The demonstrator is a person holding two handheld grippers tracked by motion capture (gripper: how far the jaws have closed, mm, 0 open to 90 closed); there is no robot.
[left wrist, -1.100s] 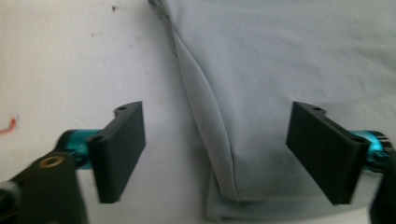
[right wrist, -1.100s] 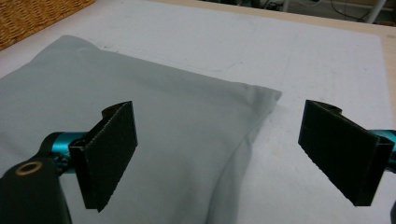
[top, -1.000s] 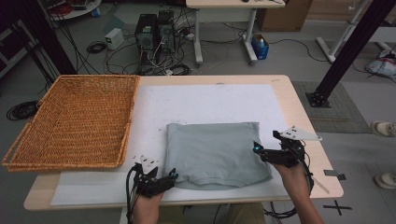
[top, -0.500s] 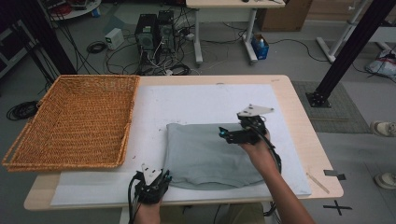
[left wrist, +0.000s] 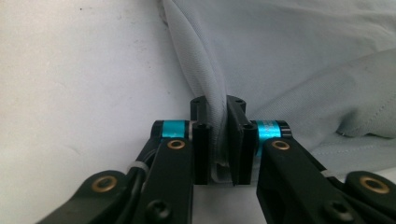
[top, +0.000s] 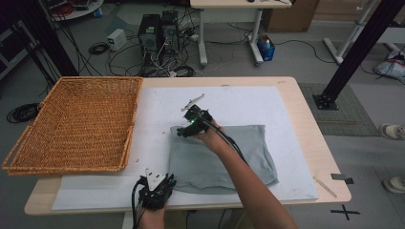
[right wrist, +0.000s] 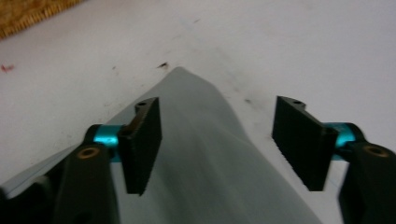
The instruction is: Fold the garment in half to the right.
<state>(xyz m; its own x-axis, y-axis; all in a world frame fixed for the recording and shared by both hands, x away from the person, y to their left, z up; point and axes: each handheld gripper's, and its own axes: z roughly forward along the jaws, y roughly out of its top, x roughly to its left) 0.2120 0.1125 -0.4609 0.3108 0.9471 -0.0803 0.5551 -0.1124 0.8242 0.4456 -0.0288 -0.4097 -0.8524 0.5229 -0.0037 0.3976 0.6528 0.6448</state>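
Cloth (top: 224, 155) like this folded grey one on the desk (top: 305, 119) is soft, light and floppy, so grab corners: your left gripper (left wrist: 218, 140) is clamped on the near one, and your right gripper's (right wrist: 217, 140) jaws, just closing, straddle the far one.

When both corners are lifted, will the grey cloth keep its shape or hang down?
Likely floppy: the grey cloth bunches into soft folds where the left tool pinches its edge. Probably light, since it lies thin and flat on the white mat. It should sag between the left and right tool.
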